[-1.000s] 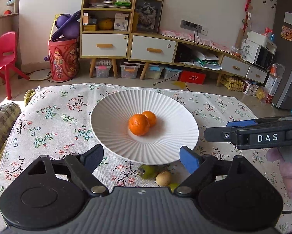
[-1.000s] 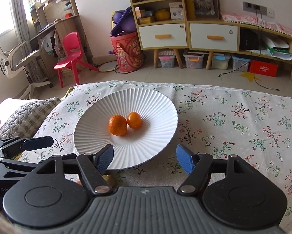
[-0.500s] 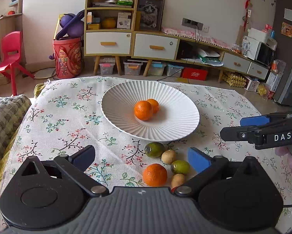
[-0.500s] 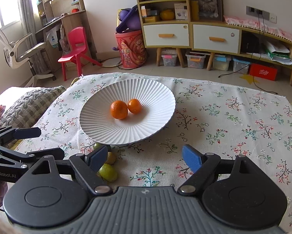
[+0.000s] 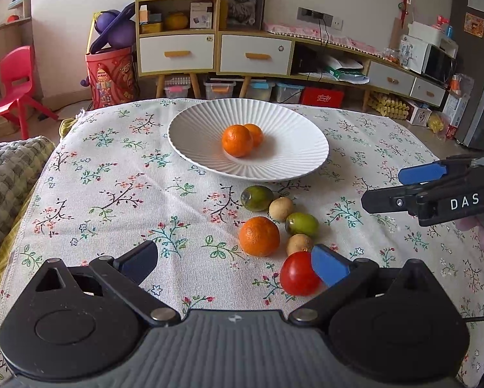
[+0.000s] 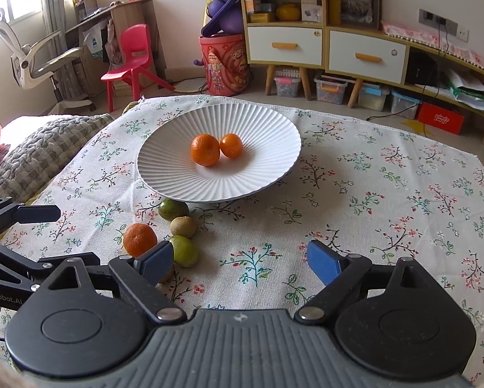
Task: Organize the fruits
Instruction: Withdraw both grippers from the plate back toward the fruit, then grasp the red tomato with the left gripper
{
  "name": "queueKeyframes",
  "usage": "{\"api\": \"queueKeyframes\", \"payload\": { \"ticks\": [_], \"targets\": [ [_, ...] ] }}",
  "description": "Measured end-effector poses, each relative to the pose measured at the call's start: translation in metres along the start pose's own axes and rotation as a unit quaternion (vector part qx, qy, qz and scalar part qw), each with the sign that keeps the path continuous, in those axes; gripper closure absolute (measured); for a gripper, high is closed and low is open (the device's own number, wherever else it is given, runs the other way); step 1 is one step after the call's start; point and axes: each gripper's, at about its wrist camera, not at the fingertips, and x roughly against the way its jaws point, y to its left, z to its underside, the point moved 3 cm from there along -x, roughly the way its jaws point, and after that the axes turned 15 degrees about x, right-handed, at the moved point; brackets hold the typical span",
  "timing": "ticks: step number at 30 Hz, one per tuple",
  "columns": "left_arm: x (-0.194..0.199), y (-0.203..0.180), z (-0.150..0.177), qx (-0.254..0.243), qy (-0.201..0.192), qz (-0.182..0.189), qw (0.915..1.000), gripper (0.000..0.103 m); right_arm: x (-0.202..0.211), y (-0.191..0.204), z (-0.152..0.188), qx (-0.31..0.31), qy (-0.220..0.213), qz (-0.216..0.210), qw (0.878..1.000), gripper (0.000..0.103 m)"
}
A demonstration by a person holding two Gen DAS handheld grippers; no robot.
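- Blue-padded and spread wide, my left gripper (image 5: 235,260) hung empty over the floral worktop (image 5: 112,194), low above its near edge.
- Just ahead of it lay the loose fruit: a red one (image 5: 298,274) partly behind my right-hand pad, an orange (image 5: 258,236) beyond that, then two green fruits and two small brown ones strung toward the plate (image 5: 193,135).
- My right gripper (image 6: 240,258) was likewise released and holding nothing, with the same cluster off to its left.
- The white ribbed plate sat farther out and carried two oranges, touching.
- I judged the left gripper the nearer one: the loose orange lay straight ahead and slightly right of its centre, and, being round, it offered no long axis to line up with.
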Motion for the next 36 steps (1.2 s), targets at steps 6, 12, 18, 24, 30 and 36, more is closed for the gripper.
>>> {"api": "queueKeyframes", "payload": {
  "ticks": [6,12,18,24,30,36],
  "targets": [
    [-0.004,-0.006,0.012,-0.002,0.02,0.012,0.9997,0.011,-0.007,0.005,0.009,0.008,0.02,-0.001,1.0,0.014],
    [-0.009,-0.013,0.017,0.001,0.032,0.026,0.9991,0.011,-0.01,0.008,0.013,0.012,0.032,0.003,0.999,0.014],
    [-0.018,-0.023,0.021,0.005,0.053,0.044,0.9976,0.029,-0.009,0.006,0.016,0.009,0.041,0.008,0.999,0.014],
    [-0.023,-0.025,0.022,0.014,0.066,0.057,0.9961,0.056,-0.01,0.005,0.017,0.011,0.045,0.009,0.999,0.014],
    [-0.019,-0.023,0.021,0.015,0.08,0.059,0.9949,0.082,-0.012,0.008,0.016,0.016,0.049,0.005,0.999,0.015],
    [-0.01,-0.016,0.016,0.003,0.07,0.036,0.9969,0.083,-0.016,0.016,0.014,0.024,0.052,-0.002,0.998,0.016]
  ]
}}
